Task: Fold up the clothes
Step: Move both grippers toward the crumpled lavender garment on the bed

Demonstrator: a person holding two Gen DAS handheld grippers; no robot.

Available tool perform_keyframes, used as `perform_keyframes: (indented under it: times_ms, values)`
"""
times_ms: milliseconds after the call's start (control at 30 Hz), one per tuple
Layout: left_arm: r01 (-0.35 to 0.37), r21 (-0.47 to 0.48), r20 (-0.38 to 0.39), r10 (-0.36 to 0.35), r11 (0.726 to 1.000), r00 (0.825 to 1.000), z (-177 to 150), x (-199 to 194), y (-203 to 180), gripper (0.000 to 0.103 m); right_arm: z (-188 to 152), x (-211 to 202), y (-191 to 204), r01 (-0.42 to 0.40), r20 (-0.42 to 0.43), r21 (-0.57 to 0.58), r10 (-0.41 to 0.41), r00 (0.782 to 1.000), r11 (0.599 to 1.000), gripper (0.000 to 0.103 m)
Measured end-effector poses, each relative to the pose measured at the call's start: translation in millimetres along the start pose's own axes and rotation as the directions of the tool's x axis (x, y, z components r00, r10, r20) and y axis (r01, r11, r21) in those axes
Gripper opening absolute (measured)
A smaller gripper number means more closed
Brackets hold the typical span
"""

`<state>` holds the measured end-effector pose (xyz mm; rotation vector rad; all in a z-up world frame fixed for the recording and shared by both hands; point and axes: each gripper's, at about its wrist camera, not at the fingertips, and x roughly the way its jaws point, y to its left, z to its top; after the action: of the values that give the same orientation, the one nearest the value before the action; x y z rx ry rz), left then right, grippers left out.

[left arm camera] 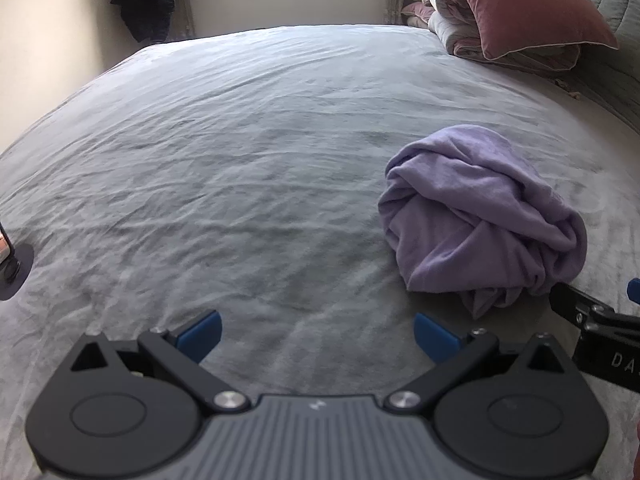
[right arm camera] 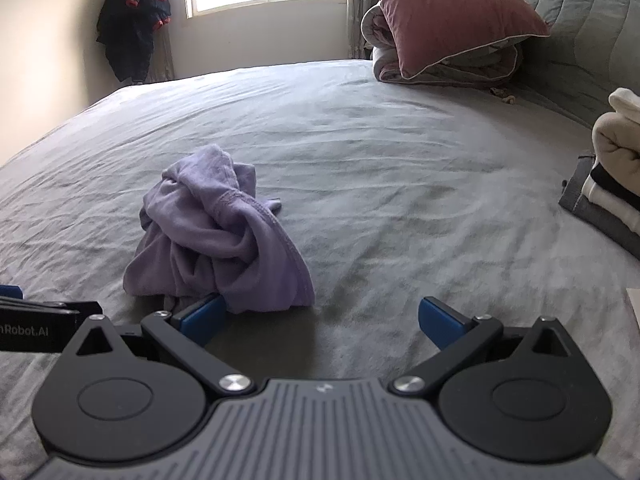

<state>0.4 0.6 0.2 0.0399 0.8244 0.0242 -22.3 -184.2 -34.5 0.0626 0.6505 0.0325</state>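
Lying crumpled on the grey bed sheet (left arm camera: pixel 240 160), the lilac garment (left arm camera: pixel 480 216) sat just beyond both wide-open, empty grippers, left gripper (left arm camera: pixel 318 334) and right gripper (right arm camera: pixel 320 318); spreading it flat seemingly came next.

Lavender garment (right arm camera: pixel 216 236) crumpled in bunched heap, unfolded, hem seam showing, lying on bed.
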Motion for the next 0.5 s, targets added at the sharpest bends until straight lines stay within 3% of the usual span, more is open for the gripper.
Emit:
perform_keyframes:
  times_ms: [500]
  values:
    - [-0.026,0.007,0.004,0.026,1.000,1.000,3.4,2.4,5.5,0.103,-0.5,0.5,0.6,-0.001,0.000,-0.013,0.001,1.000,1.000,0.103]
